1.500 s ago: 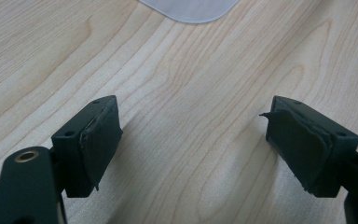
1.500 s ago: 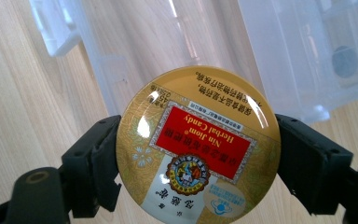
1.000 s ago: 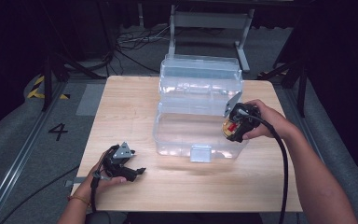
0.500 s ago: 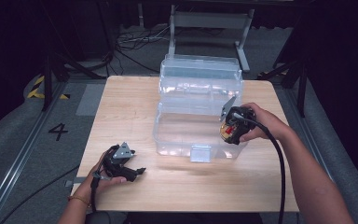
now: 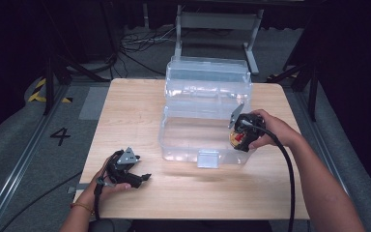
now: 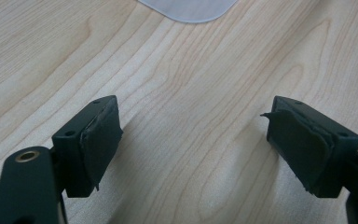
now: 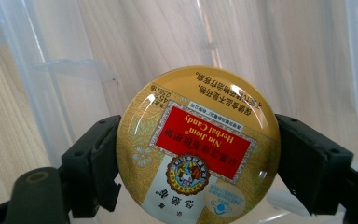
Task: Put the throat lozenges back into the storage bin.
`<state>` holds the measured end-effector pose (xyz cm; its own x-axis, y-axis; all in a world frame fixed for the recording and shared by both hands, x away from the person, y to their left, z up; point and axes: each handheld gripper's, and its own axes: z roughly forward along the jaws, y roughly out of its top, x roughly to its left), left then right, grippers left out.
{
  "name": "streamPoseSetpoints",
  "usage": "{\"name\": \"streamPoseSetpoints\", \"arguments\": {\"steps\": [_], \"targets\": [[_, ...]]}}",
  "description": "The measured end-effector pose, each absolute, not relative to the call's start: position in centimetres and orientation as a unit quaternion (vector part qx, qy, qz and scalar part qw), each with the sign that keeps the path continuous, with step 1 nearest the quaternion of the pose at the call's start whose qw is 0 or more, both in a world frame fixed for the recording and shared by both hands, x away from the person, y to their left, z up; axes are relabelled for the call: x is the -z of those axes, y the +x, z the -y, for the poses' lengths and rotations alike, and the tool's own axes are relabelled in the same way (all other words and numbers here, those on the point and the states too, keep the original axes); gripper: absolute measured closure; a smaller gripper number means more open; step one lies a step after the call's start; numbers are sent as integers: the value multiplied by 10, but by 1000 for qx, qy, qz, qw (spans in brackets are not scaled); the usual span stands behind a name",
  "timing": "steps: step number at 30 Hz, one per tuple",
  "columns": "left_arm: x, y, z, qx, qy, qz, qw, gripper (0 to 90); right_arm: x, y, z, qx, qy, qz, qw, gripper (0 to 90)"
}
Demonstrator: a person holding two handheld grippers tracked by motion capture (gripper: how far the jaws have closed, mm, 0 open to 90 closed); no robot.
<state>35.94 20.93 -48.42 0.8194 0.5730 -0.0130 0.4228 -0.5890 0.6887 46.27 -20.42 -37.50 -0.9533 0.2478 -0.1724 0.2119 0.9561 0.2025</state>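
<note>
A clear plastic box [image 5: 200, 128] with its lid folded back stands on the wooden table [image 5: 125, 111]. My right gripper [image 5: 239, 137] hangs over the box's right end, shut on a round yellow candy tin [image 7: 196, 149] with a red label; the tin [image 5: 235, 139] is held by its two sides above the box's inside. The box wall [image 7: 51, 93] shows behind it. My left gripper [image 5: 142, 178] rests low near the table's front left, open, with bare wood between its fingers [image 6: 98, 140]. A corner of the box [image 6: 186, 9] lies just ahead of it.
The box's front latch [image 5: 207, 158] faces the person. A metal frame [image 5: 217, 29] stands on the floor beyond the table. Cables [image 5: 287, 179] trail from each gripper along the forearms. Bare wood runs along the table's left side and front edge.
The right gripper has carried the tin a little left and down, from the box's right rim to over its inside. The left gripper has stayed put.
</note>
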Motion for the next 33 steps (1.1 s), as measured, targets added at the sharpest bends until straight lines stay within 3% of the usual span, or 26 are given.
{"name": "streamPoseSetpoints", "arguments": {"steps": [33], "targets": [[484,359,-209,-106,885,-282,356,181,382,458,217,-119,152,-975,113,198]]}}
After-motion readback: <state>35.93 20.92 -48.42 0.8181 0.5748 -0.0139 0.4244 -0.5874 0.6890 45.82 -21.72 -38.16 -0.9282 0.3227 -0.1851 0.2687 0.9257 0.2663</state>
